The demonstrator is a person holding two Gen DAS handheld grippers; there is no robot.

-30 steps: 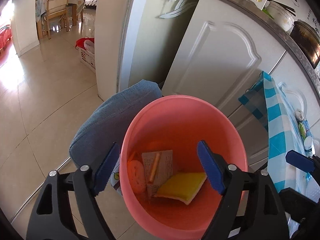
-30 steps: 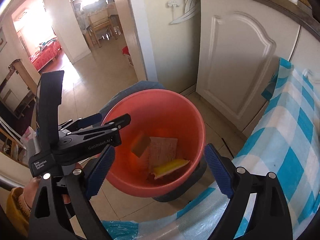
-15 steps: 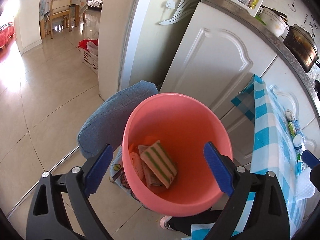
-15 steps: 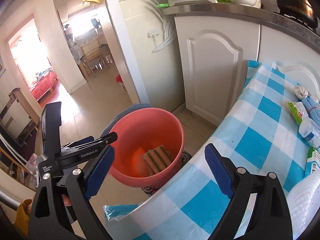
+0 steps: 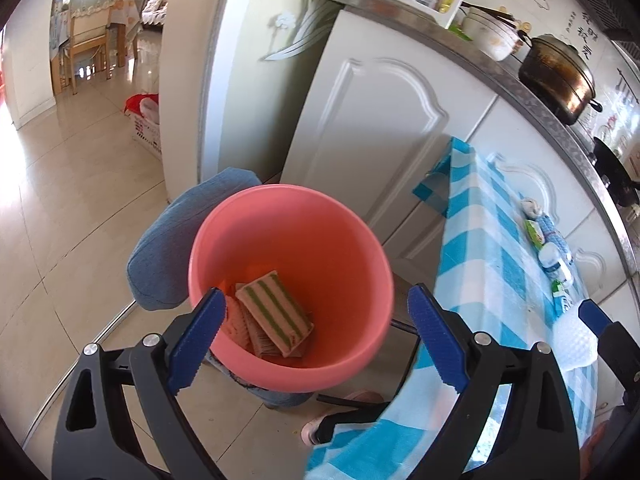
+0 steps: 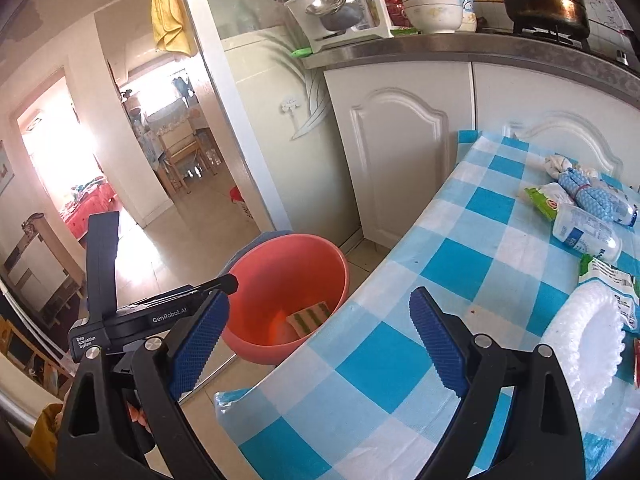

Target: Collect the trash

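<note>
Cabinets [image 6: 400,152] in white fill the background ahead of both grippers. Nearer, a table under a blue-and-white checked cloth [image 6: 460,280] is seen beneath and ahead of the right gripper [image 6: 316,344], and to the right of the left gripper [image 5: 312,340]. A pink bucket [image 5: 320,232] stands on the floor just beside the table's edge, directly ahead of and below the left gripper, and ahead and to the left of the right gripper. A blue cushion [image 5: 168,248] is pressed against the bucket's far left side.

A white foam plate [image 6: 580,340] lies on the cloth beside the right gripper's right finger. Further ahead and to the right, a plastic bottle [image 6: 588,232], a green-and-white packet [image 6: 544,200] and a blue knitted bundle [image 6: 592,192] are grouped on the cloth.

Inside the bucket a striped sponge [image 5: 276,312] rests on other scraps, framed between the left gripper's fingers but well below them. Both grippers are spread wide, with nothing clamped between their blue pads.
</note>
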